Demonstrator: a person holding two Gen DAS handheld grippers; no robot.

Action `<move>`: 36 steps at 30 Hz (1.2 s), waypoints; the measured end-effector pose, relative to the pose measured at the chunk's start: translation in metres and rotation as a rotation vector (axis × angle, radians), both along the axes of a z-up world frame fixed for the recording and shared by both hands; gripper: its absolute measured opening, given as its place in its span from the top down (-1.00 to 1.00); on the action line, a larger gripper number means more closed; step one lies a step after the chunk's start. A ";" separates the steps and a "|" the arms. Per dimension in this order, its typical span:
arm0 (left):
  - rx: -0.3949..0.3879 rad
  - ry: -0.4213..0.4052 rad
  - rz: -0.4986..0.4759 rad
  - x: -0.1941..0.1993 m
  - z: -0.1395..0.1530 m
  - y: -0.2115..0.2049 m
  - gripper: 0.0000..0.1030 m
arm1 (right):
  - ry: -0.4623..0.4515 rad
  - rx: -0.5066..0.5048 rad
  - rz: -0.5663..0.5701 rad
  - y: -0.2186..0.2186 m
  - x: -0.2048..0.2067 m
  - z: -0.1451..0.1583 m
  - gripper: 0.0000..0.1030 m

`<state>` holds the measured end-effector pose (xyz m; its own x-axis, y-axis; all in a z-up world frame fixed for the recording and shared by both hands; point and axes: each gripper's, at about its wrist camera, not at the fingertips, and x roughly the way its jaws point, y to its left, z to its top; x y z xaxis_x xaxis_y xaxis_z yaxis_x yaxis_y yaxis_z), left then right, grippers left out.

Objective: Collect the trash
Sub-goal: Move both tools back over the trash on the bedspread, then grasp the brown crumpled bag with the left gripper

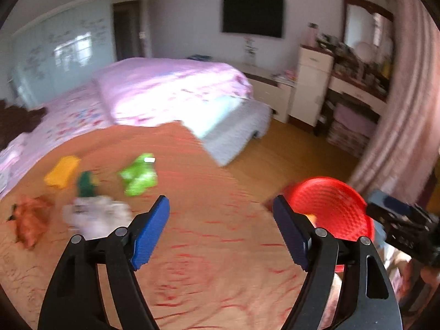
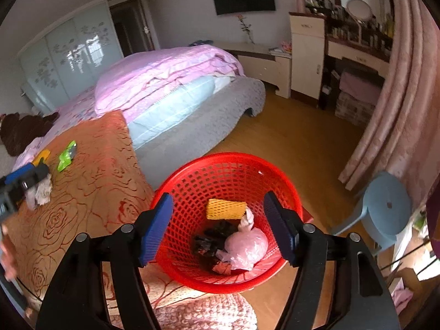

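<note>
Trash [image 1: 139, 174] is lying at ten o'clock on the cloth; we are holding both tongs wide and empty. Left tongs [image 1: 220, 228] are swinging fast, risking bumping the red basket [image 2: 192, 176].

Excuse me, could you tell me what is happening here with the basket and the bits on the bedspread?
A person is clearing trash off an orange rose-patterned bedspread into a red basket. The right hand-held gripper hangs open over the basket, which already holds a yellow sponge-like piece, a pink bag and dark scraps. The left hand-held gripper is open and empty above the bedspread, where green wrappers, a yellow piece, crumpled tissue and an orange wrapper remain.
</note>
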<state>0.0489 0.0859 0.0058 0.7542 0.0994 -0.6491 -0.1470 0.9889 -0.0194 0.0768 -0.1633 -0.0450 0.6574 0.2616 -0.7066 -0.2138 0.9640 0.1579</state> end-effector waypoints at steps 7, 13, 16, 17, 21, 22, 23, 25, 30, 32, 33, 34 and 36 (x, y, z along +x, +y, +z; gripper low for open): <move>0.049 -0.038 0.216 -0.026 0.023 0.077 -0.46 | -0.013 -0.017 0.056 0.016 -0.008 0.001 -0.30; 0.104 -0.010 0.404 -0.044 0.027 0.155 -0.47 | -0.010 -0.021 0.069 0.022 -0.011 0.000 -0.31; 0.130 0.032 0.492 -0.048 0.018 0.197 -0.47 | -0.012 -0.023 0.078 0.024 -0.012 0.000 -0.31; 0.125 0.057 0.519 -0.049 0.012 0.212 -0.48 | -0.013 -0.024 0.081 0.026 -0.013 0.000 -0.31; 0.064 0.113 0.541 -0.050 -0.005 0.249 -0.48 | -0.019 -0.024 0.101 0.033 -0.015 -0.001 -0.32; 0.036 0.122 0.530 -0.050 -0.010 0.255 -0.48 | -0.017 -0.026 0.107 0.036 -0.016 -0.001 -0.32; 0.016 0.127 0.522 -0.050 -0.013 0.259 -0.48 | -0.015 -0.029 0.111 0.038 -0.016 -0.002 -0.32; -0.032 0.134 0.500 -0.049 -0.021 0.265 -0.47 | -0.009 -0.037 0.120 0.043 -0.018 -0.005 -0.32; -0.068 0.145 0.491 -0.046 -0.038 0.272 -0.47 | -0.001 -0.053 0.146 0.054 -0.021 -0.010 -0.32; -0.069 0.153 0.490 -0.045 -0.042 0.271 -0.46 | -0.004 -0.054 0.153 0.058 -0.022 -0.009 -0.32; -0.059 0.156 0.489 -0.044 -0.045 0.271 -0.40 | -0.004 -0.054 0.156 0.059 -0.022 -0.008 -0.32; -0.043 0.159 0.489 -0.043 -0.046 0.269 -0.32 | -0.004 -0.054 0.160 0.060 -0.023 -0.009 -0.32; -0.006 0.170 0.492 -0.042 -0.049 0.267 -0.09 | -0.005 -0.052 0.173 0.064 -0.025 -0.007 -0.32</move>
